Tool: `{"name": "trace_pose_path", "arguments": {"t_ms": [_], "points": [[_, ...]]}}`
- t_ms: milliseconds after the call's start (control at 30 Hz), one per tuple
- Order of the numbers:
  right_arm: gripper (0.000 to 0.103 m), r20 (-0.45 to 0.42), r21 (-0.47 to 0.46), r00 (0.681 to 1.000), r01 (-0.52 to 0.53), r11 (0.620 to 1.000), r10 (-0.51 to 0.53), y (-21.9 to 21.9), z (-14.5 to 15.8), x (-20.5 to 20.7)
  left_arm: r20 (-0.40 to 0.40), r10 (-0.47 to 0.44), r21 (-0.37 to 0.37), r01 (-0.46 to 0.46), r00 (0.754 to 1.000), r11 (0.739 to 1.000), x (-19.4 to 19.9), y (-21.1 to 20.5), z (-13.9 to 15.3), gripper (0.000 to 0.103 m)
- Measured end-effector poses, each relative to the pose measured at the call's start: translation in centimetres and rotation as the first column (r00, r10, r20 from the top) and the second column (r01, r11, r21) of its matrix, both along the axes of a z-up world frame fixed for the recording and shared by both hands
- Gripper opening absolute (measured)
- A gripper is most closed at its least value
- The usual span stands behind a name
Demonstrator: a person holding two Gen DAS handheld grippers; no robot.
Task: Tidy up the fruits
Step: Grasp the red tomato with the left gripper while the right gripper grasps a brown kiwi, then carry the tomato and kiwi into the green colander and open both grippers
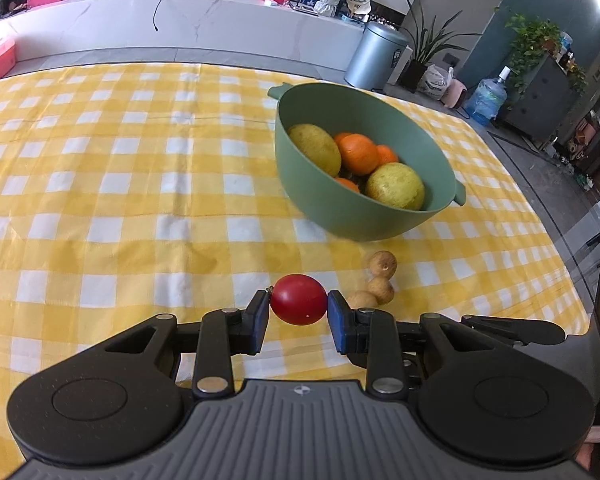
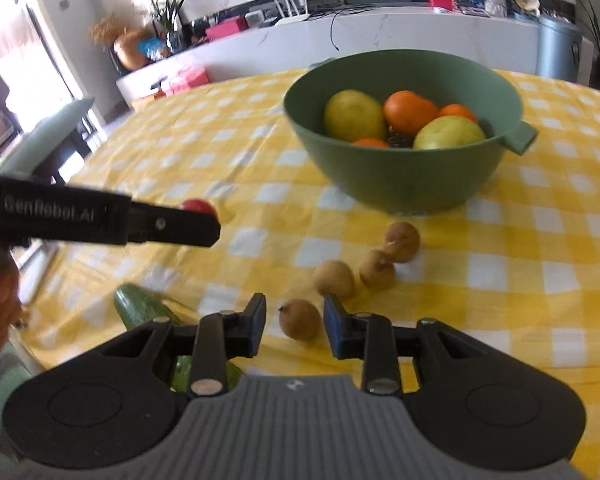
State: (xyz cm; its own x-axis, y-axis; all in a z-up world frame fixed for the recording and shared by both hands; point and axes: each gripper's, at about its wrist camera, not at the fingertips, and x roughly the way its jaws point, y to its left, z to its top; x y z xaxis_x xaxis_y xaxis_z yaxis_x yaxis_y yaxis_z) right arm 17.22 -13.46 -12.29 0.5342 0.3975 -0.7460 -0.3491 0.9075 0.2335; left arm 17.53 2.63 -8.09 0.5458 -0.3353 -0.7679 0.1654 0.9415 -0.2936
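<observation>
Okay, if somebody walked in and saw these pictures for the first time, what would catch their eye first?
Probably the small glossy red tomato-like fruit pinched between the blue pads of the left gripper, just above the yellow-and-white checked tablecloth. Next, the round green plastic bowl further back, holding yellow and orange citrus. In the right wrist view, the right gripper stands open around one small brown round fruit, with three more beyond it.

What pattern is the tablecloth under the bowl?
Yellow-and-white checks on the tablecloth, beneath the green bowl; clearest in the left wrist view.
</observation>
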Motion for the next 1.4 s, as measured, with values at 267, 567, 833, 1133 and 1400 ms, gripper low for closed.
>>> {"name": "trace_pose_path", "arguments": {"t_ms": [267, 567, 833, 1133, 1400], "points": [[0.021, -0.017, -0.030, 1.000, -0.007, 1.000, 0.007, 0.3, -1.0, 0.5, -0.017, -0.003, -0.012, 0.003, 1.000, 1.000, 0.1, 0.1, -0.7, 0.035], [0.020, 0.048, 0.001, 0.999, -0.009, 1.000, 0.009, -0.6, 1.5, -0.1, 0.024, -0.029, -0.010, 0.030, 0.999, 1.000, 0.9, -0.6, 0.7, 0.035], [0.020, 0.194, -0.019, 0.981, 0.001, 1.000, 0.003, -2.4, 6.8, 1.5, 0.084, -0.066, -0.001, 0.066, 0.994, 0.998, 2.8, -2.4, 3.3, 0.035], [0.020, 0.247, -0.091, 0.969, 0.010, 0.996, 0.013, -3.1, 9.0, 5.6, 0.096, -0.112, 0.040, 0.109, 0.989, 0.993, 6.2, -5.0, 5.3, 0.035], [0.020, 0.176, -0.140, 0.983, -0.030, 0.990, 0.055, -3.1, 6.9, 8.1, 0.038, -0.178, 0.099, 0.174, 0.983, 0.980, 8.8, -5.5, 3.6, 0.035]]}}
